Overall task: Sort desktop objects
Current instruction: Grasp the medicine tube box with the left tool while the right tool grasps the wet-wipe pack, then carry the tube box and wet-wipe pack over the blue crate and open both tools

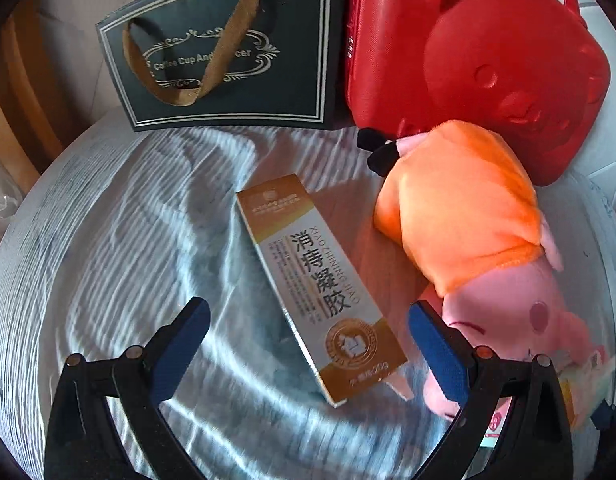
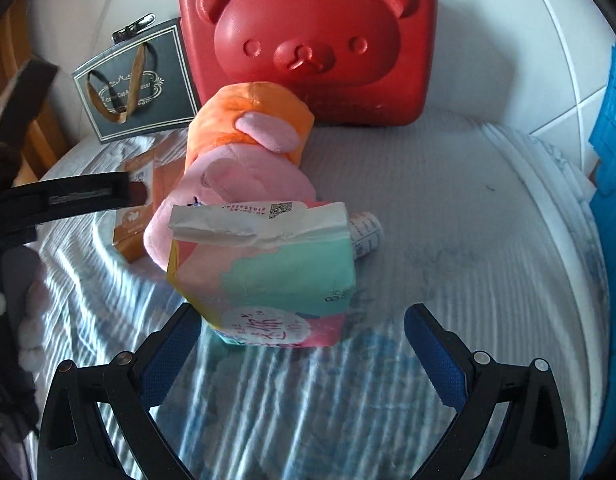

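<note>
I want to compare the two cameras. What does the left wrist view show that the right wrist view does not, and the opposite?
Only the left wrist view shows the long printed face of the gold-and-white carton, between the open left gripper.

Only the right wrist view shows the pastel pouch, the blue crate and the open right gripper.

Both show the red bear case, the pink plush toy and the dark gift bag.
</note>
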{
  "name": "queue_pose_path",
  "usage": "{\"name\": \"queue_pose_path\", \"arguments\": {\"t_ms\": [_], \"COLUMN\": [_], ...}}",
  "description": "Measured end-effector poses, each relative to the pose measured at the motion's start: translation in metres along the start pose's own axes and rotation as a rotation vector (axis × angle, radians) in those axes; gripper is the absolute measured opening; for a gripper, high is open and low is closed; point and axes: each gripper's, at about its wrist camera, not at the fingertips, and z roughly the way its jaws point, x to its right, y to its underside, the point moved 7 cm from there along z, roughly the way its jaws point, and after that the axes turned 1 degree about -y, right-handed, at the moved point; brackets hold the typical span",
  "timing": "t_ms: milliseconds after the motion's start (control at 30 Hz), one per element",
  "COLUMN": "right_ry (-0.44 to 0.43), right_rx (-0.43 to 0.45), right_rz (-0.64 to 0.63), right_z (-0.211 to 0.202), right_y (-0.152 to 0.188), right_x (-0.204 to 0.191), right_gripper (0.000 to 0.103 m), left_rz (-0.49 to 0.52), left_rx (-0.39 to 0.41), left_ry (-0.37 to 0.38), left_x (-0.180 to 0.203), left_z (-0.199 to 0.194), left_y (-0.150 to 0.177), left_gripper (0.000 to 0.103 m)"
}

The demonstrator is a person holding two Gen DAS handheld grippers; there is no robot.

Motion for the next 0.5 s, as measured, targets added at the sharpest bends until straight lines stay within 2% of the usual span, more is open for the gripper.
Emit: {"name": "queue_pose_path", "arguments": {"t_ms": [167, 233, 267, 333, 367, 433, 500], "right_ry": [-0.006, -0.011, -0.015, -0.025, -0.008, -0.010, -0.009], "right_rx": [0.015, 0.024, 0.029, 0.030, 0.030, 0.026, 0.032], "right_rz": [0.010, 0.024, 0.035, 0.043, 0.041, 0.040, 0.043], "right_z": [0.009, 0.008, 0.007, 0.005, 0.004, 0.001, -0.007], "right_y": [-0.008, -0.011, -0.012, -0.013, -0.013, -0.012, -0.011], "right_x": [-0.002, 0.000, 0.001, 0.000, 0.000, -0.001, -0.001], "right_gripper": [0.103, 0.103, 0.101, 0.079, 0.071, 0.071, 0.071], "left_rz": [-0.007, -0.013, -0.010, 0.024, 0.027, 0.025, 0.037], "left_rx": [-0.034, -0.050, -0.056, -0.036, -0.040, -0.054, -0.044], "left_ry": [0.025, 0.037, 0.041, 0.011, 0.019, 0.039, 0.025], "left_x": [0.004, -0.001, -0.004, -0.009, -0.010, -0.014, -0.017], "left_z": [0.020, 0.020, 0.019, 0.011, 0.007, -0.002, -0.013], "left_y": [0.004, 0.013, 0.017, 0.025, 0.029, 0.040, 0.049], "left_gripper": [0.098, 0.078, 0.074, 0.054, 0.050, 0.048, 0.047]}}
